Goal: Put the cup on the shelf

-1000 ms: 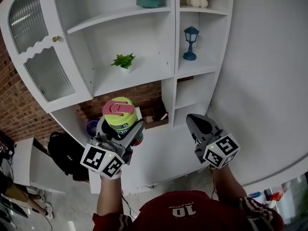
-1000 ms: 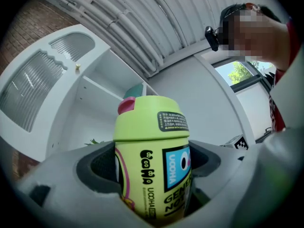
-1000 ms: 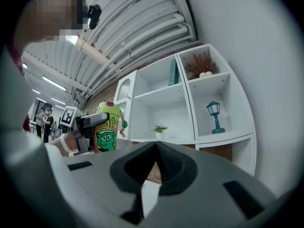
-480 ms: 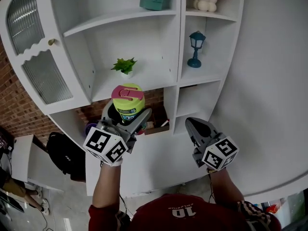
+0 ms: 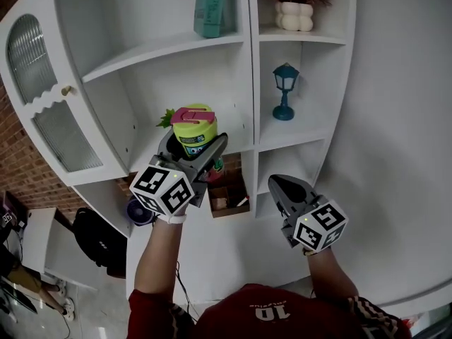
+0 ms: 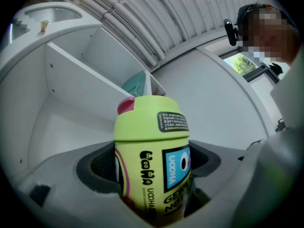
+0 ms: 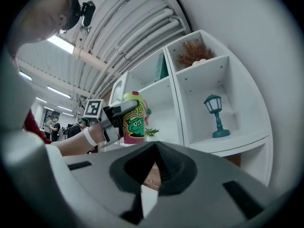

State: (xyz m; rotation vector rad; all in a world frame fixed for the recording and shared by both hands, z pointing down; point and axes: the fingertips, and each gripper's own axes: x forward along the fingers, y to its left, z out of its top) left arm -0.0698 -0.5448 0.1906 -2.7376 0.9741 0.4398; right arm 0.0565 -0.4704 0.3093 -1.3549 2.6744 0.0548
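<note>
Transport step, by my reading: the left gripper [image 5: 198,152] was clamped on the cup [image 5: 193,124], at frame centre before the shelf [image 5: 145,154]. The right gripper [image 5: 284,186], lower right, had jaws together, empty. Next: set the cup upright inside, then release.

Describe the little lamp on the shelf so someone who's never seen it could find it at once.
Look at the white shelf unit, narrow right-hand column. In the compartment under the white bubbly vase stands a small teal lantern on a post, alone there, the only lamp-shaped thing on the shelves.
</note>
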